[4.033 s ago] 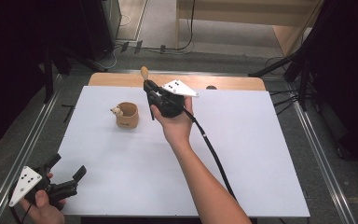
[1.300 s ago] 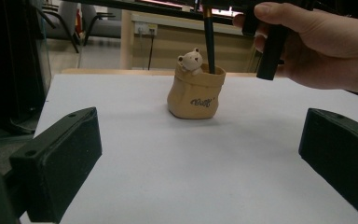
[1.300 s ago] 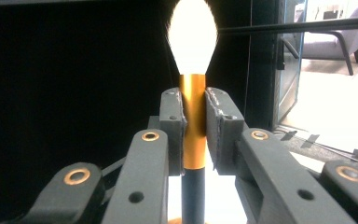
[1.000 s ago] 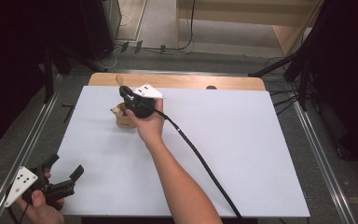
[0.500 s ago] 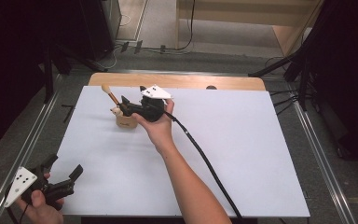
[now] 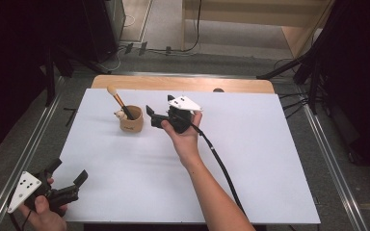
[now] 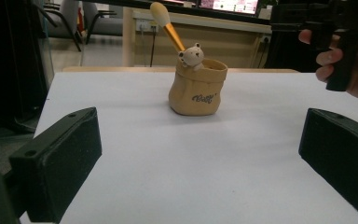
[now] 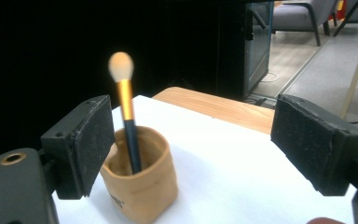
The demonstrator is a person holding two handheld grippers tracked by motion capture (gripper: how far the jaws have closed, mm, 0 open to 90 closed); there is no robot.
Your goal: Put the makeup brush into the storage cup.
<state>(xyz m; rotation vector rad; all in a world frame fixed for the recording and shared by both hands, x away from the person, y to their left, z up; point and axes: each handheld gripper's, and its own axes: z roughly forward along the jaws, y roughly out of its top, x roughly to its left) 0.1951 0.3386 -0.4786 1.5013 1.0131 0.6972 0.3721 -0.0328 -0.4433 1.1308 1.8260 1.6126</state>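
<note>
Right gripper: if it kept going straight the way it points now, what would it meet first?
Probably the tan bear pot holding the makeup brush, just ahead of the right gripper and toward its left jaw; depth is unclear.

Makeup brush (image 6: 119,102), earlier held by right gripper (image 6: 155,115), now stands in tan pot (image 6: 131,124); gripper's jaws apart, backed off toward 3 o'clock.

Bench (image 6: 270,159): white surface bare from 3 through 6 o'clock, open passage. Obstacle at 11 o'clock: tan pouch-shaped holder (image 6: 130,119) with brush (image 6: 118,99) leaning up and outward. Right claw (image 6: 155,116) just beside holder at its 3 o'clock, jaws apart. Left claw (image 6: 67,178) at 7 o'clock, well apart from holder.
</note>
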